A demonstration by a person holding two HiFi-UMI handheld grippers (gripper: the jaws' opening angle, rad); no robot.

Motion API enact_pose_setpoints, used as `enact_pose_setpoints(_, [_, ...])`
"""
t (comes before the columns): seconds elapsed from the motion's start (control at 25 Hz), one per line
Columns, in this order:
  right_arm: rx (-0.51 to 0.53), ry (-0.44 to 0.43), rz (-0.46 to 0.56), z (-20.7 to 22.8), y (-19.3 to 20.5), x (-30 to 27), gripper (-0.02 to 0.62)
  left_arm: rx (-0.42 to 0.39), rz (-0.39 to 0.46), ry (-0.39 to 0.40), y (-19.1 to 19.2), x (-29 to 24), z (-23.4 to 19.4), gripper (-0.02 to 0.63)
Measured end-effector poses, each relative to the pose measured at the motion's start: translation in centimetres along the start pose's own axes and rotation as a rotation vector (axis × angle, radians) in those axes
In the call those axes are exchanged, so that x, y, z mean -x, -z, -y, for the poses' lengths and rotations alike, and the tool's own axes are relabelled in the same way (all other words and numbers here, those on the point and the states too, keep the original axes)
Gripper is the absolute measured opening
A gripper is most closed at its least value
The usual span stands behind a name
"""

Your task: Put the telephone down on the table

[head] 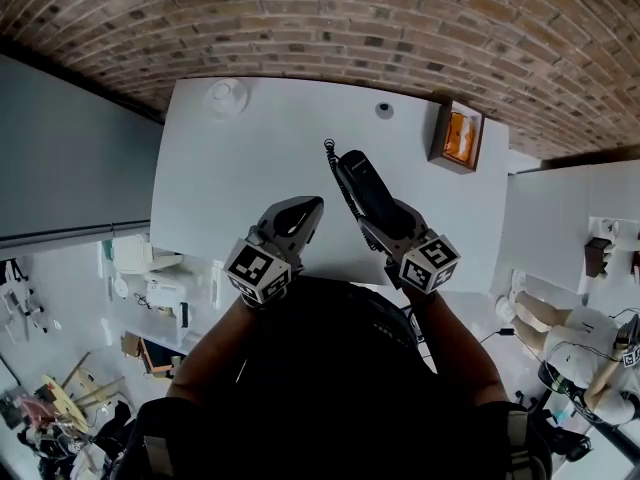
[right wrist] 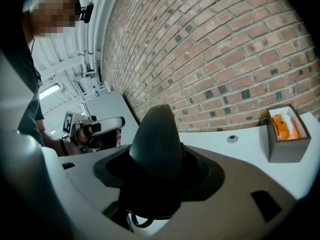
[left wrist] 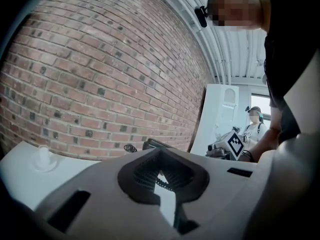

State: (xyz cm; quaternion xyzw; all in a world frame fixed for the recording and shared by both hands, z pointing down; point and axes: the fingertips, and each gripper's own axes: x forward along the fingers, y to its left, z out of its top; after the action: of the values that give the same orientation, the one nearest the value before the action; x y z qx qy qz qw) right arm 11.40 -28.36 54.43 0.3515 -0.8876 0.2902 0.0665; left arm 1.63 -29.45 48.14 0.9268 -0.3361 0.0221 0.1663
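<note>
Telephone point(head: 368, 190) locked in the right tool point(head: 388, 230), jaws clamped tight on the black handset. It is held over the white table point(head: 240, 168), far end aimed at the brick wall point(head: 330, 18), curly cord point(head: 330, 150) showing at its tip. Left tool point(head: 298, 213) hovers just beside, jaws pinched together, nothing in them. Far right on the table, a box point(head: 458, 136) with orange contents.
</note>
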Motion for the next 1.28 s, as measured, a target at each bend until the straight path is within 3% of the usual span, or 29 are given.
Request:
enact_pose_setpoints(0.32, [0.023, 0.021, -0.068, 2.6, 3.6, -3.3, 0.276, 0.017, -0.025, 0.01, 0.8, 0.1, -1.6, 0.008])
enact_pose_setpoints(0.84, [-0.024, 0.104, -0.187, 7.5, 10.1, -6.9, 0.276, 0.018, -0.088, 0.03, 3.6, -0.9, -3.7, 0.008])
enact_pose_setpoints(1.28, [-0.06, 0.152, -0.263, 9.9, 13.4, -8.5, 0.276, 0.072, -0.106, 0.043, 4.5, -0.7, -4.7, 0.008])
